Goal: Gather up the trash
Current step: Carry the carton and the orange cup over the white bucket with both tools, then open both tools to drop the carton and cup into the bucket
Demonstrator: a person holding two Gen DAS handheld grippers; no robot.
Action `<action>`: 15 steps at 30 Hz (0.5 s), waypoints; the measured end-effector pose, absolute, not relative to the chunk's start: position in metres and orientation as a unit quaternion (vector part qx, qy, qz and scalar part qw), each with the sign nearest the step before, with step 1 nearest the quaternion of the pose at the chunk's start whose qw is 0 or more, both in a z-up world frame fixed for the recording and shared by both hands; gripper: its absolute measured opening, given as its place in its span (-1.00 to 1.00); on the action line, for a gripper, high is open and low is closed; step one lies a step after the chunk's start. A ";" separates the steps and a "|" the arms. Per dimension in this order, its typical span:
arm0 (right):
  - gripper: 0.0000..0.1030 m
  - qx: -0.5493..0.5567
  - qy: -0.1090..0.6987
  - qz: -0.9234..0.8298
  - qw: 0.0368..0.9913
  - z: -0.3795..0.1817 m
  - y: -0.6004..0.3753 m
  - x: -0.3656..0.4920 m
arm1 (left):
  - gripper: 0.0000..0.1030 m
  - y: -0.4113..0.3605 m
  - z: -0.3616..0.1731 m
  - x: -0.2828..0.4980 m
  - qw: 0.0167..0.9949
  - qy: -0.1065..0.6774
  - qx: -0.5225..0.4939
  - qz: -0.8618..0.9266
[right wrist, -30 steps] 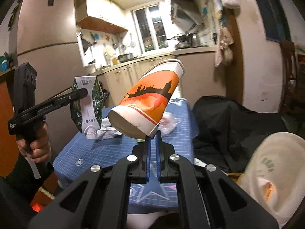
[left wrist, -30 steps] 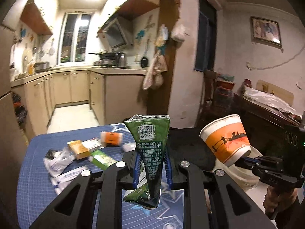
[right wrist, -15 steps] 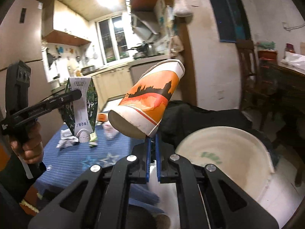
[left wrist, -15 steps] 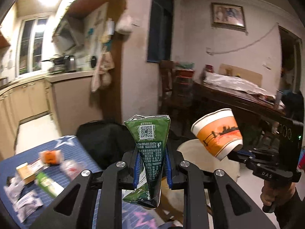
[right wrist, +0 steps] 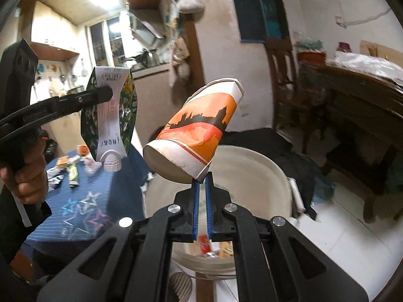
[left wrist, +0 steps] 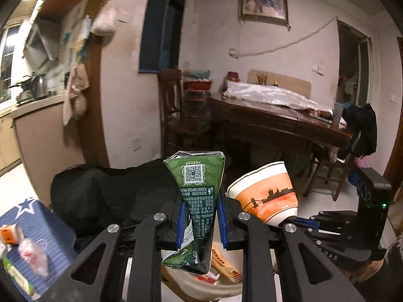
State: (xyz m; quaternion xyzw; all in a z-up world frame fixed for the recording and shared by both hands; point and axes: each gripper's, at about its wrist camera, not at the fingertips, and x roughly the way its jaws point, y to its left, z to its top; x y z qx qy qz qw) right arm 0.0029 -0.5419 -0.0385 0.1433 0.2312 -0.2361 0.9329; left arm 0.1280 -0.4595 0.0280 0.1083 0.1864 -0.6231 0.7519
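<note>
- the green carton point(left wrist: 196, 201), crushed flat, stands upright between the left gripper's point(left wrist: 199, 222) blue pads, which are clamped on it.
- the orange paper cup point(right wrist: 194, 130), tilted with its mouth away, is pinched at its base rim by the right gripper point(right wrist: 201, 188).
- both hang above the white bucket point(right wrist: 264, 176), which holds wrappers.
- more litter lies on the blue table point(right wrist: 83, 201), at the left.

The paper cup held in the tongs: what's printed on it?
A black city skyline on orange, white rim and base; it shows best in the right wrist view.
</note>
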 end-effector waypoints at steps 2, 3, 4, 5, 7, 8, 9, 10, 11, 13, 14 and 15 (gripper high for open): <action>-0.93 0.144 0.250 -0.250 0.924 -0.049 -0.547 0.004 | -0.55 -0.476 0.015 0.126 0.743 0.199 0.116 -0.628; -0.93 0.145 0.256 -0.254 0.921 -0.054 -0.550 0.005 | -0.55 -0.483 0.008 0.125 0.738 0.207 0.120 -0.631; -0.93 0.147 0.266 -0.257 0.917 -0.060 -0.552 0.007 | -0.55 -0.489 -0.001 0.125 0.735 0.214 0.125 -0.631; -0.93 0.148 0.275 -0.258 0.914 -0.065 -0.555 0.008 | -0.55 -0.496 -0.009 0.125 0.732 0.221 0.131 -0.631; -0.91 0.145 0.290 -0.266 0.908 -0.074 -0.558 0.012 | -0.54 -0.508 -0.026 0.128 0.725 0.242 0.148 -0.628; -0.91 0.148 0.293 -0.270 0.905 -0.078 -0.560 0.013 | -0.55 -0.512 -0.032 0.133 0.725 0.254 0.151 -0.622; -0.89 0.152 0.297 -0.274 0.902 -0.080 -0.562 0.013 | -0.55 -0.515 -0.037 0.136 0.722 0.267 0.151 -0.620; -0.87 0.159 0.298 -0.276 0.900 -0.082 -0.564 0.012 | -0.55 -0.516 -0.041 0.140 0.719 0.275 0.148 -0.621; -0.86 0.160 0.296 -0.277 0.900 -0.082 -0.565 0.011 | -0.55 -0.515 -0.042 0.142 0.722 0.275 0.146 -0.618; -0.85 0.161 0.293 -0.275 0.901 -0.081 -0.565 0.010 | -0.54 -0.512 -0.041 0.148 0.724 0.279 0.139 -0.616; -0.85 0.158 0.292 -0.276 0.902 -0.080 -0.564 0.010 | -0.54 -0.510 -0.041 0.150 0.723 0.282 0.134 -0.616; -0.85 0.157 0.290 -0.277 0.902 -0.079 -0.563 0.010 | -0.54 -0.508 -0.039 0.152 0.725 0.281 0.131 -0.615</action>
